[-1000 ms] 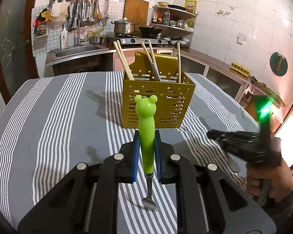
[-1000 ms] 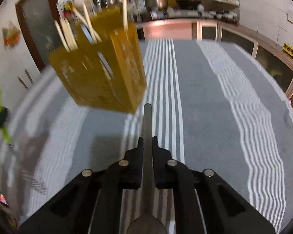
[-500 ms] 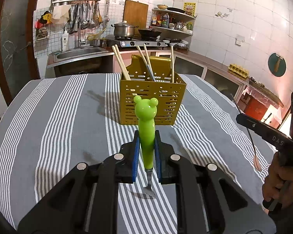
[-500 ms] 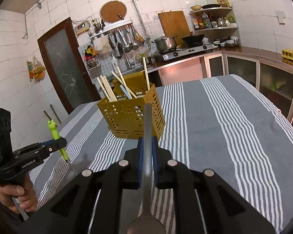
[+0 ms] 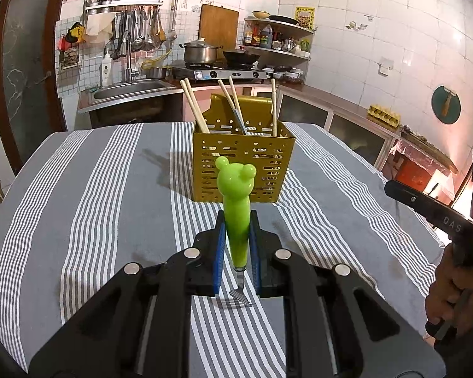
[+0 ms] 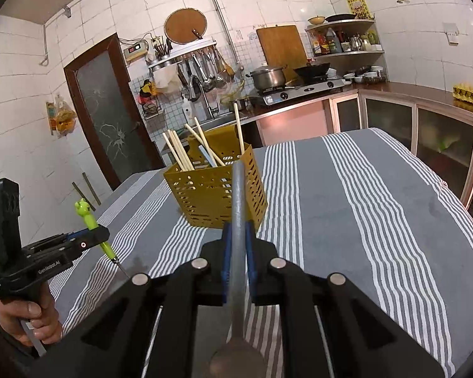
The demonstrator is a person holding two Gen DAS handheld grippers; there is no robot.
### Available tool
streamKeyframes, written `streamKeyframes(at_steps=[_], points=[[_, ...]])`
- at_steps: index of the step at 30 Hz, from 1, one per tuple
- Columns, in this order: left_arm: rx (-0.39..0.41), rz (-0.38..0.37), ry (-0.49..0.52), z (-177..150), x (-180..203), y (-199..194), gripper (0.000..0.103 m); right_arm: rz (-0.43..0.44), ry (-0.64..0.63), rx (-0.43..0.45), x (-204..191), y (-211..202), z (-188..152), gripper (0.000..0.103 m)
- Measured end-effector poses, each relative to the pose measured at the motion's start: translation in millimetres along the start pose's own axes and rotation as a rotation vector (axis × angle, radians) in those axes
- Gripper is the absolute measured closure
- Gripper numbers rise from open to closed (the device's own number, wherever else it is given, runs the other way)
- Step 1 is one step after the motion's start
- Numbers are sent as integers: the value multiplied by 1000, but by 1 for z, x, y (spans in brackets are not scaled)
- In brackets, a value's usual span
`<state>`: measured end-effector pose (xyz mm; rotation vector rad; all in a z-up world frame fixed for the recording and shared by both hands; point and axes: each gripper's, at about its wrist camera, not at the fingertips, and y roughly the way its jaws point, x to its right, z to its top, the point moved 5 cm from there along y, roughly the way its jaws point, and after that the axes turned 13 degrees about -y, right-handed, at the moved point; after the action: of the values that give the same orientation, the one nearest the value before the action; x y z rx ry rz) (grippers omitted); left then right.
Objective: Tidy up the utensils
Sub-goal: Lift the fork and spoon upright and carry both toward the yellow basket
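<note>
The left gripper [image 5: 237,233] jaws pinch the light green frog-handled fork [image 5: 235,211] mid-handle; the right gripper [image 6: 237,260] jaws pinch the stiff, slippery grey metal spoon [image 6: 238,220] by its stem.

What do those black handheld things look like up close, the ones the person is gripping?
Each tool is matte black plastic with a pistol-style handle, silver round bolts on angular arms, and two fingers lined with blue pads. The left tool bears white lettering and a small red ring light; the right tool matches.

Chunky matte-black grippers, left gripper [image 5: 237,245] and right gripper [image 6: 236,263], blue finger pads [image 5: 220,253], round silver screws [image 5: 192,253], white "GenRobot.AI" lettering [image 6: 49,266] along one side.
</note>
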<state>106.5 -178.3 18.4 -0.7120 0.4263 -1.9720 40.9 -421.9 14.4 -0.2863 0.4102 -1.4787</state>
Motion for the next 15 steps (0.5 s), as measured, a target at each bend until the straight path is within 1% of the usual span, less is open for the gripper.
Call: streamKeyframes(at_steps=[8, 12, 14, 15], points=[[7, -1, 0, 1, -1, -1, 90, -14, -24, 18, -1, -6, 3, 96], [13, 2, 7, 4, -1, -1, 90, -27, -56, 17, -3, -3, 8, 101], [1, 0, 0, 2, -2, 2, 90, -34, -64, -11, -2, 3, 5, 101], [-2, 2, 0, 1, -2, 3, 90, -38, -72, -47, 0, 9, 1, 99]])
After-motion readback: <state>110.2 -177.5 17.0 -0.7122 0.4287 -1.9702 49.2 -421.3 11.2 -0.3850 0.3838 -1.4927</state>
